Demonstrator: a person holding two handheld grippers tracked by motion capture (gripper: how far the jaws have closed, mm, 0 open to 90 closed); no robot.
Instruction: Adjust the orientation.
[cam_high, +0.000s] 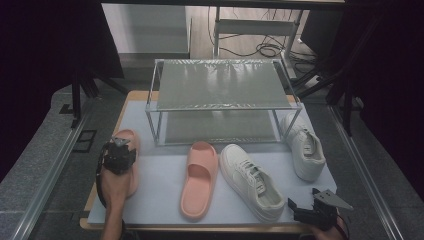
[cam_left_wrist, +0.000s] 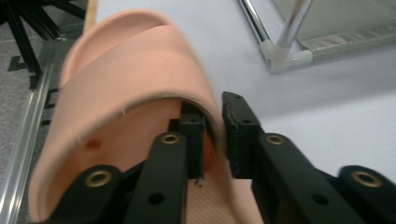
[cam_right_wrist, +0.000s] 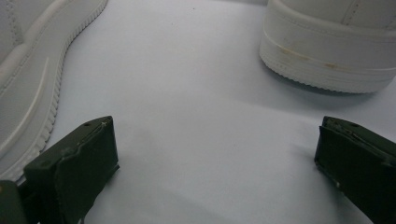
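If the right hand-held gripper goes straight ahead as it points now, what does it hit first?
Probably the heel of the far white sneaker. The right hand-held gripper has bare mat just ahead; the near white sneaker lies off to the side. Depth is uncertain.

The left black two-jaw gripper (cam_left_wrist: 215, 135) has flat arms with brass-ringed rivets and dark screw holes. The right black gripper (cam_high: 306, 209) bears a grey three-cornered plate at two o'clock.

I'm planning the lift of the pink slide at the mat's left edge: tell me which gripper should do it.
Left. The left gripper already has its jaws pinched on the strap of that slide. The right gripper sits open near the white sneakers, far across the mat.
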